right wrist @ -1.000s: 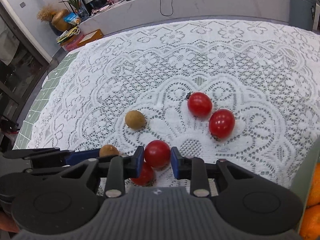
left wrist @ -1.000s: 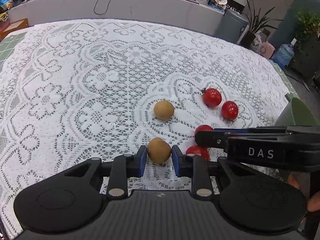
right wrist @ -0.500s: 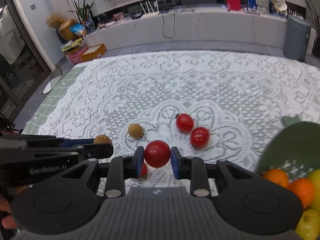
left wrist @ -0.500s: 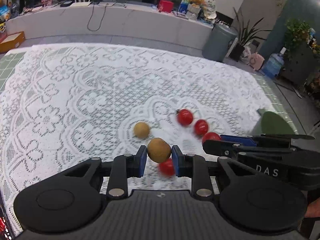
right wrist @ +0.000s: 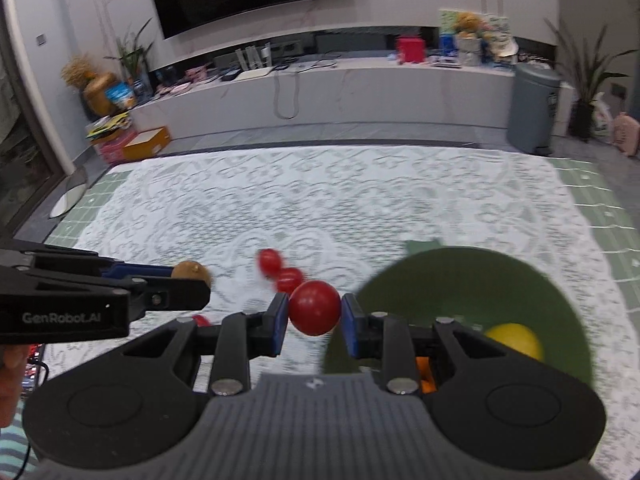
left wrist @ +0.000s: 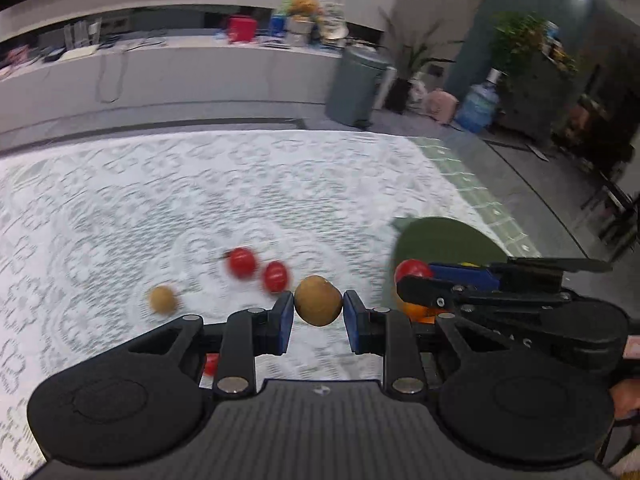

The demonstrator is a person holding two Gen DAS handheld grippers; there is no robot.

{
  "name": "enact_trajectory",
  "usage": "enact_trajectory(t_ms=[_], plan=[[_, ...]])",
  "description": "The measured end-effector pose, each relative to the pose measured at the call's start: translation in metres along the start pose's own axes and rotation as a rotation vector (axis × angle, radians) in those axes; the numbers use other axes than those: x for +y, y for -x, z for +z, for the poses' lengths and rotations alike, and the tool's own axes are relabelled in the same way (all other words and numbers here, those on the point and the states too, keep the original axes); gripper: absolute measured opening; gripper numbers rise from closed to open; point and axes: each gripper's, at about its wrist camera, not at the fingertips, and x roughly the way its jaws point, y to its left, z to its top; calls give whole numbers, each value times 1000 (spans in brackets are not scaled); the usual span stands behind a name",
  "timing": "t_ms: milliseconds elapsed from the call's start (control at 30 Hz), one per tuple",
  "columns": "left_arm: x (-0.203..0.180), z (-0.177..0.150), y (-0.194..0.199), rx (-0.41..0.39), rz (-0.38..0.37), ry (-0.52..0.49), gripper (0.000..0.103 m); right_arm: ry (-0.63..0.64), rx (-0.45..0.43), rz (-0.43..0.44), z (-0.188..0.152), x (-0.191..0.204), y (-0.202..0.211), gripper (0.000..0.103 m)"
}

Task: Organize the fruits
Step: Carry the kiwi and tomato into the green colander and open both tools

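Observation:
My left gripper [left wrist: 318, 316] is shut on a small brown round fruit [left wrist: 318, 300], held above the lace cloth. My right gripper [right wrist: 314, 320] is shut on a red tomato [right wrist: 315, 307], lifted near the left rim of a dark green bowl [right wrist: 500, 276]. The bowl holds a yellow fruit [right wrist: 514, 340] and an orange one [right wrist: 424, 374]. On the cloth lie two more red tomatoes [left wrist: 242, 263] [left wrist: 276, 276], another brown fruit [left wrist: 163, 299], and one tomato [left wrist: 211, 364] partly hidden behind my left gripper. In the left wrist view the right gripper [left wrist: 416, 280] hangs beside the bowl [left wrist: 444, 238].
A white lace cloth [right wrist: 320, 200] covers the green-tiled table. Beyond its far edge stand a long low white counter [right wrist: 320, 88], a grey bin [right wrist: 534, 108], potted plants and a blue water bottle [left wrist: 478, 106]. A hand [right wrist: 10, 372] shows at the left edge.
Both grippers rose and swung right with their fruits, off the cloth. The green bowl has come into full view. The loose fruits stay on the cloth, now further left and lower.

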Motion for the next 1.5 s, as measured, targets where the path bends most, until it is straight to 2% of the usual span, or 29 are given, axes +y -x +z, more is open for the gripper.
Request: enact_trajectory(t_ms=[267, 500, 667, 933, 1100, 1500], plan=[[-46, 2, -19, 26, -117, -148, 30, -69, -8, -115, -19, -56, 26, 25], [-77, 2, -44, 85, -160, -260, 30, -42, 0, -124, -30, -72, 32, 25], [-94, 0, -68, 152, -132, -351, 30, 8, 14, -106, -25, -71, 19, 25], [-102, 0, -97, 205, -91, -415, 30, -3, 32, -71, -11, -79, -7, 25], [-102, 4, -105, 207, -77, -422, 30, -19, 58, -46, -1, -84, -29, 25], [-104, 15, -128, 196, -69, -441, 30, -47, 141, -48, 8, -98, -64, 25]])
